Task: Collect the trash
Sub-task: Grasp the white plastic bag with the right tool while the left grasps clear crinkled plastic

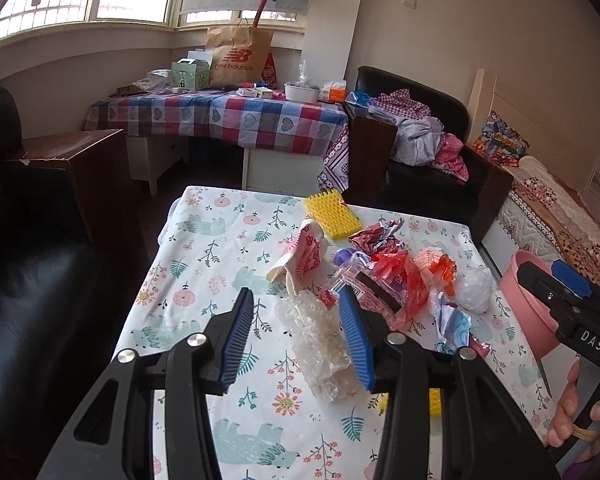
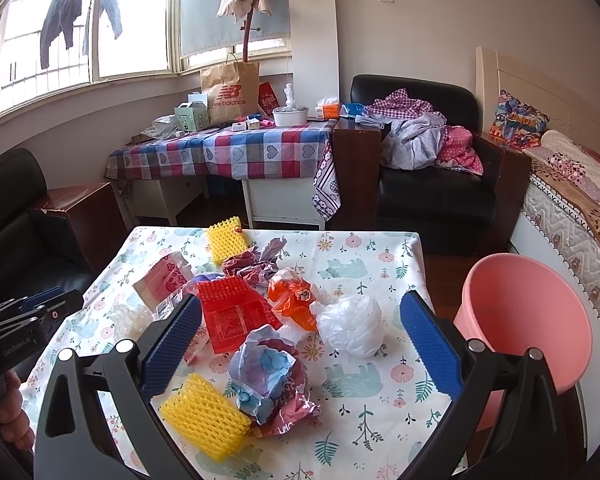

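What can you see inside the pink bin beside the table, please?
In the right wrist view the pink bin shows only bare pink wall inside; no trash is visible. Its bottom is hidden behind the right hand-held gripper.

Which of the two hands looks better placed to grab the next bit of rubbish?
Probably left. The left hand-held gripper is open with the clear plastic wrapper between its fingers. The right hand-held gripper is also open but hangs wide above the crumpled paper.

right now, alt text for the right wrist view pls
The open right gripper hovers over a floral-cloth table strewn with trash: crumpled paper, yellow foam netting, a white plastic bag. A pink bin stands at the right.
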